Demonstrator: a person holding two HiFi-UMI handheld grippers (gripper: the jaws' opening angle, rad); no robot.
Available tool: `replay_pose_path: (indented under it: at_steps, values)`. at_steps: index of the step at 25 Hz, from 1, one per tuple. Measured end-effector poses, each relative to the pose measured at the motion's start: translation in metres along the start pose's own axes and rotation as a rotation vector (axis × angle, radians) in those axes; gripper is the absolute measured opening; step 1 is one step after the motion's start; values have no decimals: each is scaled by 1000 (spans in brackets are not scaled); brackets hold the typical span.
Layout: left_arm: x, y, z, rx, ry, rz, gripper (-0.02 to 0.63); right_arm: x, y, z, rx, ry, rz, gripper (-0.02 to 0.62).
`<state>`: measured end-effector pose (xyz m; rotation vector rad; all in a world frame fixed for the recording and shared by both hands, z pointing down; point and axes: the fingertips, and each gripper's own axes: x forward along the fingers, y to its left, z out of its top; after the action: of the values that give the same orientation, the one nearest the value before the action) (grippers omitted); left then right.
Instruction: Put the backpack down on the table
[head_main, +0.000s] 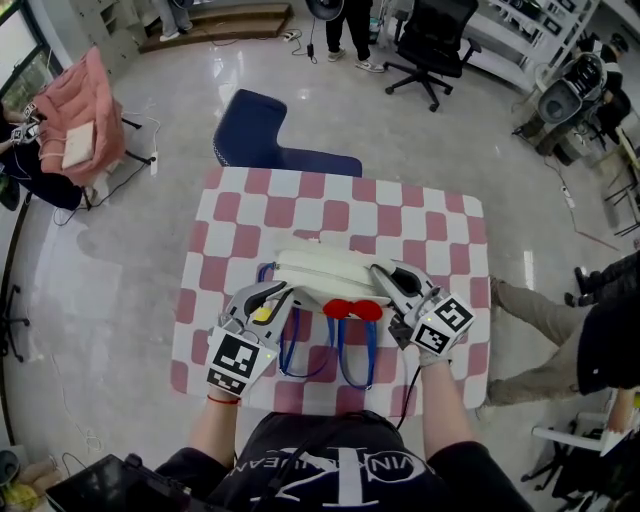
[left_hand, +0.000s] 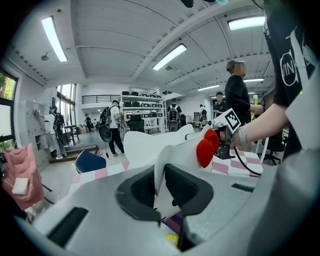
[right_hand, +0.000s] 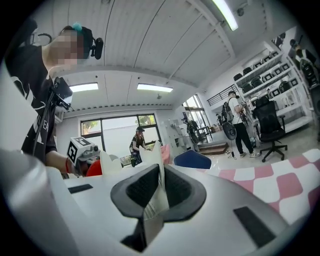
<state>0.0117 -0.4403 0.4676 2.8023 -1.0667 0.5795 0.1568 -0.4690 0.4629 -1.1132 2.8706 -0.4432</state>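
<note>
Overhead, white soft backpack (head_main: 322, 270) with red bow (head_main: 352, 309) lies mid pink-and-white checked table (head_main: 440, 220), blue straps (head_main: 300, 350) toward the table's near edge. Left gripper (head_main: 272, 298) and right gripper (head_main: 385, 278) sit at its ends. Left gripper view: jaws pinch a white backpack flap. Right gripper view: jaws pinch white backpack fabric.

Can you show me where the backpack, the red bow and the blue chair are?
backpack (head_main: 315, 270): head view, on its white top.
red bow (head_main: 352, 309): head view, on the bow's middle.
blue chair (head_main: 250, 128): head view, on its wide dark blue part.
</note>
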Motion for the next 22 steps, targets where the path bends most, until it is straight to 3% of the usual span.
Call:
replay_pose_path:
  at_steps: [22]
  values:
    - [-13, -14, -9, 30, 34, -12, 46, -13, 16, -8, -96, 57, -69, 29]
